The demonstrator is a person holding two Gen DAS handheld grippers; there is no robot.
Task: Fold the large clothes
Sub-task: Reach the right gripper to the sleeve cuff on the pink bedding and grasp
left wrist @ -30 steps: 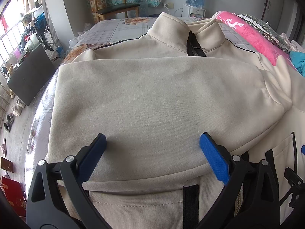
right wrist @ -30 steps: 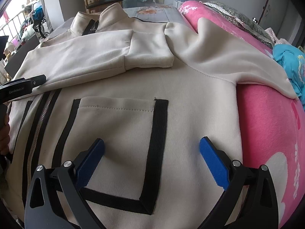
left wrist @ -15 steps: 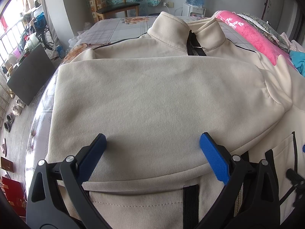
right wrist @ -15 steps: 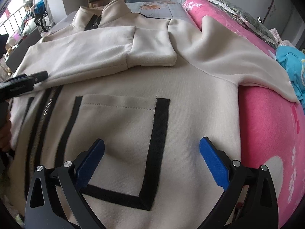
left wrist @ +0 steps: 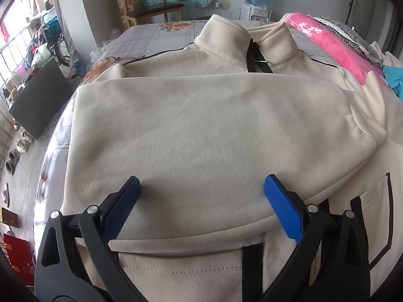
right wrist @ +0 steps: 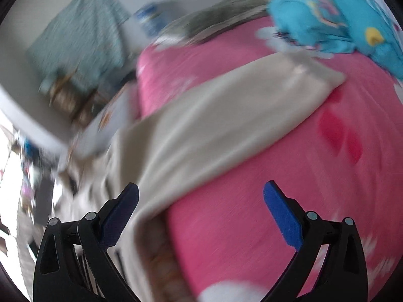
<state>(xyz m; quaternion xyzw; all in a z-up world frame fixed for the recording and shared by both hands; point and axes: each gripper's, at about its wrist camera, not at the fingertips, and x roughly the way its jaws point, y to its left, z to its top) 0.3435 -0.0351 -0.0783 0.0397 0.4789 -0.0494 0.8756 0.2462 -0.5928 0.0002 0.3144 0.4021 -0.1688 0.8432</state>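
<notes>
Hovering spread-jawed over the cream jacket [left wrist: 201, 130], the left gripper [left wrist: 201, 191]; the right gripper [right wrist: 201, 196] (blurred view) is gaping above its unfolded sleeve [right wrist: 226, 115].

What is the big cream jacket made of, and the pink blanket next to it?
The cream jacket looks like soft, matte fleece or sweatshirt knit: its surface is faintly fuzzy and its folds are thick and rounded. The pink blanket seems plush, probably velvety fleece, with a slight sheen, though that view is blurred, so it is less certain.
</notes>
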